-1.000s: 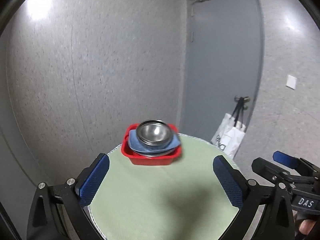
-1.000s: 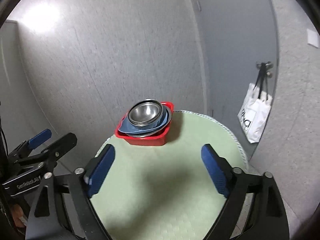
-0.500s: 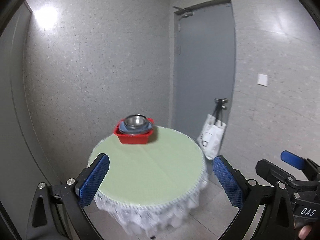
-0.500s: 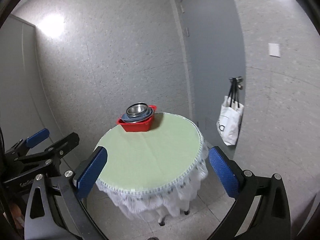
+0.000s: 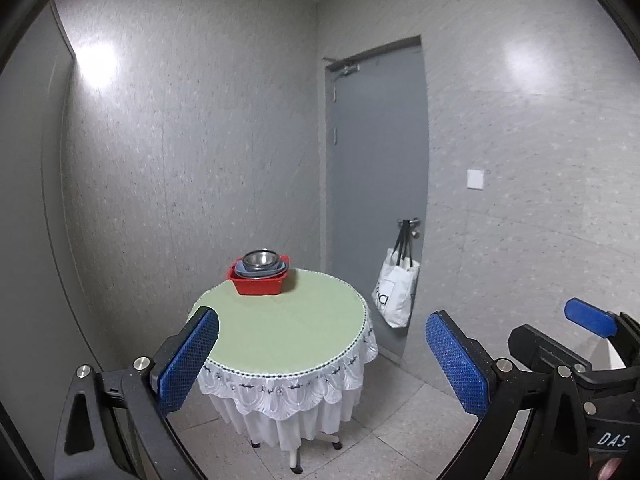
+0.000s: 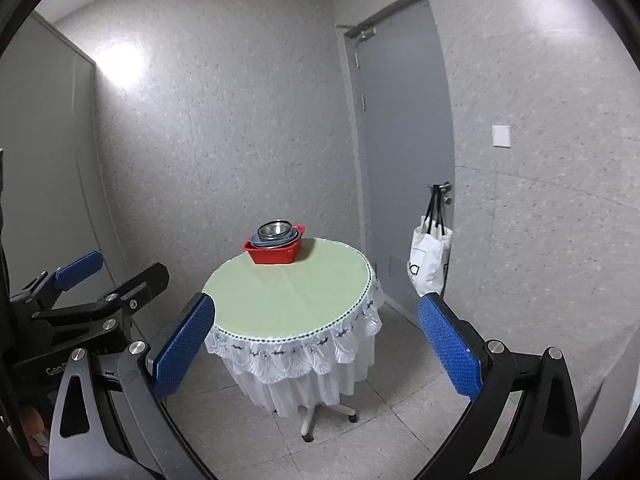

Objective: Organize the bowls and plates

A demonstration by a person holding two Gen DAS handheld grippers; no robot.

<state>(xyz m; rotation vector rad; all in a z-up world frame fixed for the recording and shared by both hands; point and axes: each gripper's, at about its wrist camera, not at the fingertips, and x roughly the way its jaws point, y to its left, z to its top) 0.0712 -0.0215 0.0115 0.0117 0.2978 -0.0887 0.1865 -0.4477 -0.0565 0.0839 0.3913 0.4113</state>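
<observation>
Both grippers are hanging level well back from the round table (image 5: 280, 332), the left gripper (image 5: 320, 360) and right gripper (image 6: 316, 344) each spread wide and holding nothing. The stacked bowls (image 5: 261, 263) are sitting in the red basin (image 5: 259, 285) at the table's far edge.
</observation>
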